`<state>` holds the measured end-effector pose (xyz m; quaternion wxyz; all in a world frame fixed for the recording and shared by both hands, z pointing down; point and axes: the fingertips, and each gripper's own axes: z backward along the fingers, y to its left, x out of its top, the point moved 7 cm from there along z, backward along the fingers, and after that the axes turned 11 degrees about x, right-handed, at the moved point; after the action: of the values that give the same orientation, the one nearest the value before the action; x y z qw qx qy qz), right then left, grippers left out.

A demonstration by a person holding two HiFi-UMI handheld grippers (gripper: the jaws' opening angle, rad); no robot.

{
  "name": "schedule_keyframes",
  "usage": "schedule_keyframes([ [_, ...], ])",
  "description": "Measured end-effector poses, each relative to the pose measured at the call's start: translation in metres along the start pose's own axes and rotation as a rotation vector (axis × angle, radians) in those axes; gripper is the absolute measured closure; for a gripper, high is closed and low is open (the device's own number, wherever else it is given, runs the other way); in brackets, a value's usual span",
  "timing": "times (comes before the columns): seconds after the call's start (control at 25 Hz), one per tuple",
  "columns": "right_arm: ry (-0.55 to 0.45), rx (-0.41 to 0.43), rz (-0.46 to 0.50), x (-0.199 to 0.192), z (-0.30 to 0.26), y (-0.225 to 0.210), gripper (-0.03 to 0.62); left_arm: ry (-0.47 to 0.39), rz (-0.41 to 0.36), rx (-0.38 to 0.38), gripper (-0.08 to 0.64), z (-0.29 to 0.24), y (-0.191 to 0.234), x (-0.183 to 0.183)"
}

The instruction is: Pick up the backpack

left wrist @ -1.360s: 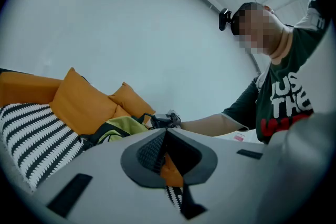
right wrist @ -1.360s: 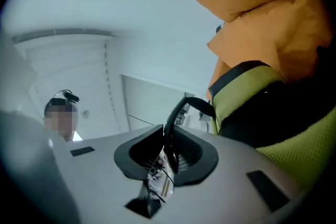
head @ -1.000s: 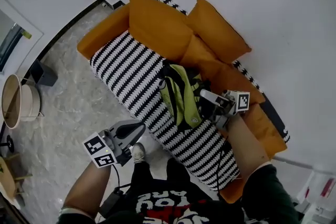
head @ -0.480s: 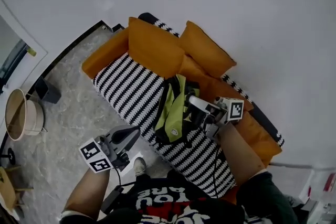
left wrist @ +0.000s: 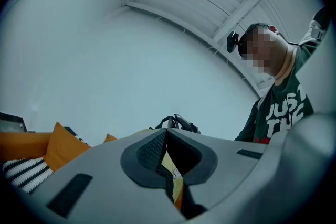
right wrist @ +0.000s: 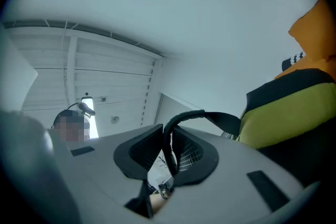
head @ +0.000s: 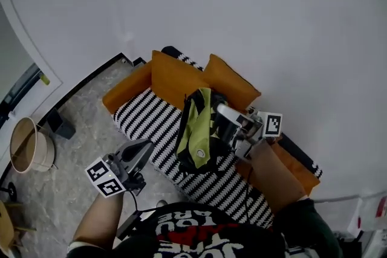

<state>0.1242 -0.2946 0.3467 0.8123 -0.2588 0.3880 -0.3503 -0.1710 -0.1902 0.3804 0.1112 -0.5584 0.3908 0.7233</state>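
The backpack (head: 196,136), lime green and black, hangs in the air above the striped sofa seat (head: 148,121). My right gripper (head: 220,112) is shut on its black top strap (right wrist: 181,115), which loops up between the pads (right wrist: 191,157). In the right gripper view the green body (right wrist: 283,123) hangs off to the right. My left gripper (head: 147,146) is over the floor in front of the sofa, apart from the bag, shut with nothing held. In the left gripper view its fingertips (left wrist: 166,131) meet, and the backpack's handle (left wrist: 178,121) shows just beyond them.
Orange cushions (head: 178,78) line the sofa's back and arm against the white wall. A round pale basket (head: 27,145) and a small dark box (head: 60,127) stand on the marble floor to the left. The person's torso fills the bottom edge.
Both grippers have risen. The backpack has come up off the sofa seat with the right gripper and now hangs free; the sofa looks further below.
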Motion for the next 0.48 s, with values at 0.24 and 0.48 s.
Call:
schedule_keyframes([
  [0.24, -0.072, -0.042, 0.102, 0.028, -0.035, 0.034, 0.522, -0.065, -0.068, 0.019, 0.548, 0.016, -0.007, 0.046],
  [0.48, -0.092, -0.076, 0.228, 0.018, -0.065, 0.083, 0.522, -0.126, -0.155, 0.001, 0.548, 0.049, -0.028, 0.076],
])
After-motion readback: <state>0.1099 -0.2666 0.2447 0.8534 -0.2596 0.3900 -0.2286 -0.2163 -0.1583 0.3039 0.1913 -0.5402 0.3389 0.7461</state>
